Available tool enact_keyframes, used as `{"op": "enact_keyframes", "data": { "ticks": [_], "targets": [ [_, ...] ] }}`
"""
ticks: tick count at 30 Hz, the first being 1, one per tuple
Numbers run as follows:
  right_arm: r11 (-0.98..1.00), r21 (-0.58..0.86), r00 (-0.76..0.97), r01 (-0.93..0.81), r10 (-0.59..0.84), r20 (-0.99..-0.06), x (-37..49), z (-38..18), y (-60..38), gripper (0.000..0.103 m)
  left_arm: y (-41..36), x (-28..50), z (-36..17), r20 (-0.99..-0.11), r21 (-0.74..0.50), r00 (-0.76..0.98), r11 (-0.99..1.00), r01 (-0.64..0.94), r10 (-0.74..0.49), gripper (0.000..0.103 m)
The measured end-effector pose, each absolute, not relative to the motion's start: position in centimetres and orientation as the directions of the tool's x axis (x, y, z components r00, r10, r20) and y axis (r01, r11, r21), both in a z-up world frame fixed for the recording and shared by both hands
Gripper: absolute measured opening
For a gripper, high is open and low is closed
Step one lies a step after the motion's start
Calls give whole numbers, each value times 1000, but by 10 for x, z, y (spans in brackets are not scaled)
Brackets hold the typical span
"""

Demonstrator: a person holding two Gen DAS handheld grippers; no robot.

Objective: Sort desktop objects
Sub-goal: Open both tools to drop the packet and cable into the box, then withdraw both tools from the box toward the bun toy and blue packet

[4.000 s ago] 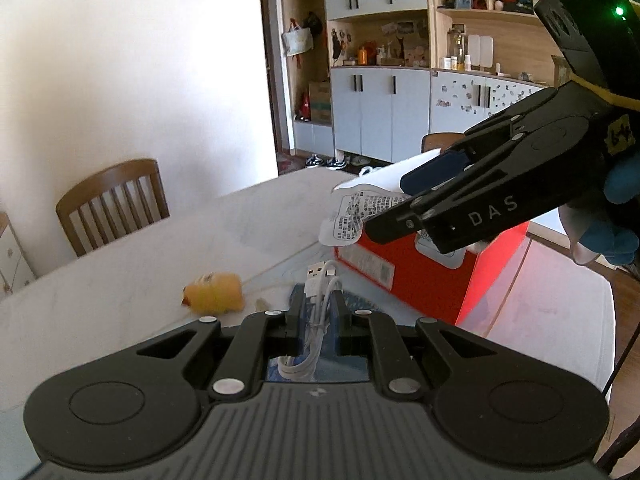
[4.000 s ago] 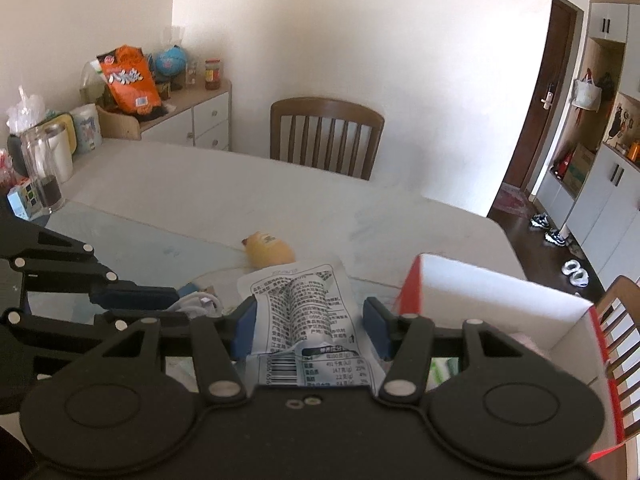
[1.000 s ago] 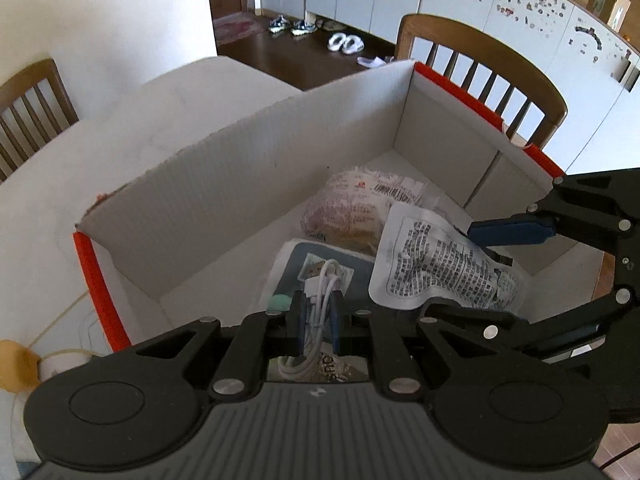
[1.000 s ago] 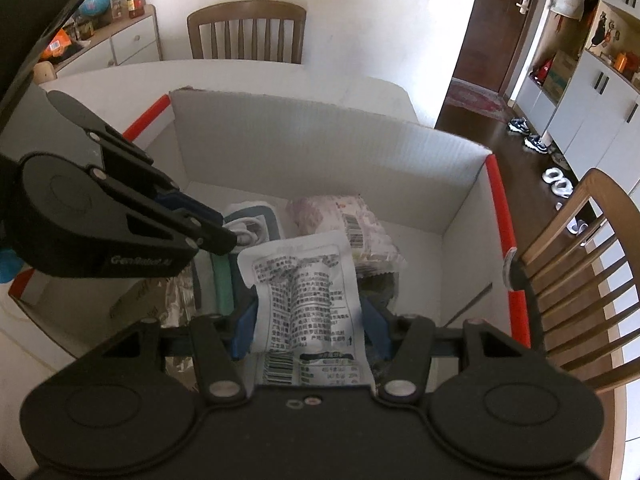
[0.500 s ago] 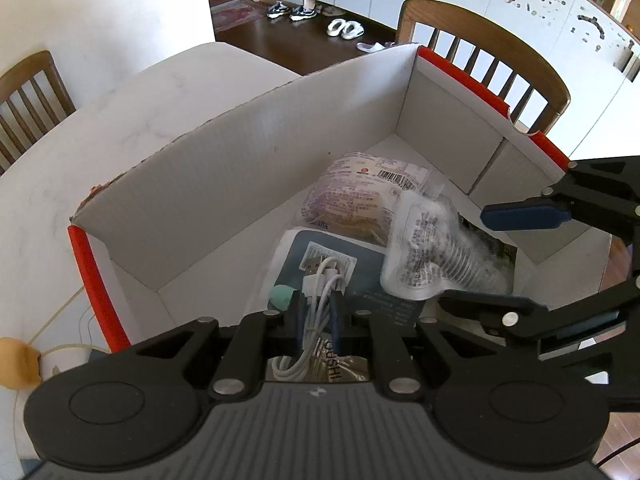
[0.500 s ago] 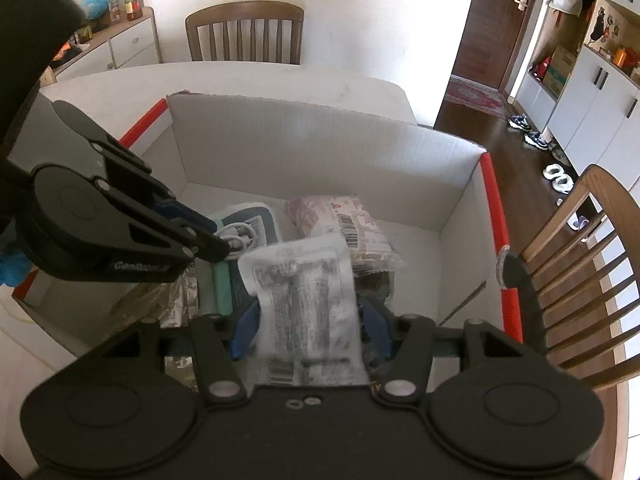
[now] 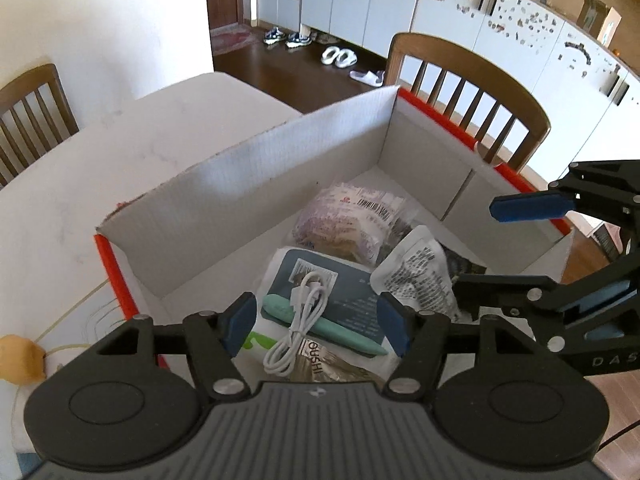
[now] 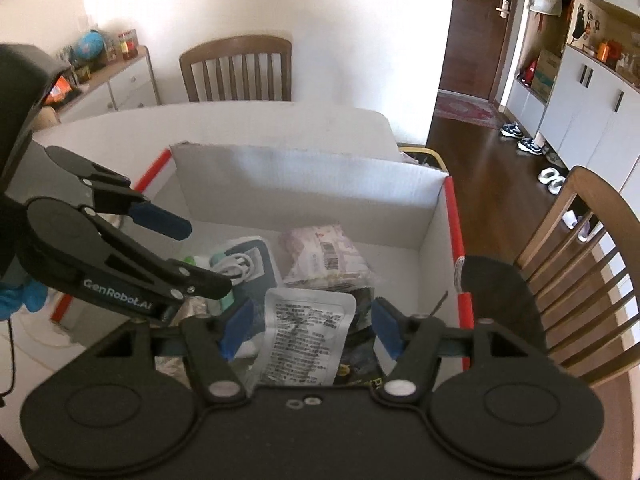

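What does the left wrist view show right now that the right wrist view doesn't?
Only the left wrist view shows the yellow toy on the table outside the box, and the mint green pen in full beside the white cable.

Only the right wrist view shows the sideboard with a globe, the black snack packet under the silver pouch, and a blue-gloved hand.

Both show the box, the pink barcoded bag, and the left gripper and right gripper open, their jaws just released, nothing pressed between the pads.

Both grippers spread, pointing steeply down.
Left gripper point(image 7: 318, 322) and right gripper point(image 8: 310, 328) have just been opening; nothing is pressed between their fingers.
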State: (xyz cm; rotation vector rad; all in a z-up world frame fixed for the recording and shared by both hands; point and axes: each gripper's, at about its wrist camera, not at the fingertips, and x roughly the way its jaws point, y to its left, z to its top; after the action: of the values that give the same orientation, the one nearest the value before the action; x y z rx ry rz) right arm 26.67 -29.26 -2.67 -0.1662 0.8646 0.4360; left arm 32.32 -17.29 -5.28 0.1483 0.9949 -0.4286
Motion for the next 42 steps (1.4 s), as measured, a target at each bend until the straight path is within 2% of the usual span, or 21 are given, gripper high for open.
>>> {"op": "enact_keyframes", "data": {
  "ticks": [18,20,21,24,30,32,42],
  "targets": [
    [903,30,592,-429,306,-745,245,-11,-285,72,-149,288,-16,-780,-102,529,903,418,-333,66],
    [903,30,595,-428,306,-743,243,-9,-283,76,-145,284,-14,-775,-102,536,904,415,-334,72],
    [904,31,598,-426,307,-741,241,-8,-282,78,-143,282,-13,-771,-98,543,905,413,-331,79],
    [906,34,606,-422,310,-732,237,-5,-279,84,-137,276,-10,-763,-101,551,904,415,-339,83],
    [909,46,628,-414,322,-709,226,3,-271,96,-122,266,-4,-739,-105,578,906,410,-348,102],
    [911,52,633,-409,325,-703,222,5,-268,99,-115,263,-2,-732,-115,581,906,408,-355,102],
    [923,49,648,-380,304,-698,198,10,-235,99,-74,243,5,-709,-95,618,914,394,-340,103]
  ]
}}
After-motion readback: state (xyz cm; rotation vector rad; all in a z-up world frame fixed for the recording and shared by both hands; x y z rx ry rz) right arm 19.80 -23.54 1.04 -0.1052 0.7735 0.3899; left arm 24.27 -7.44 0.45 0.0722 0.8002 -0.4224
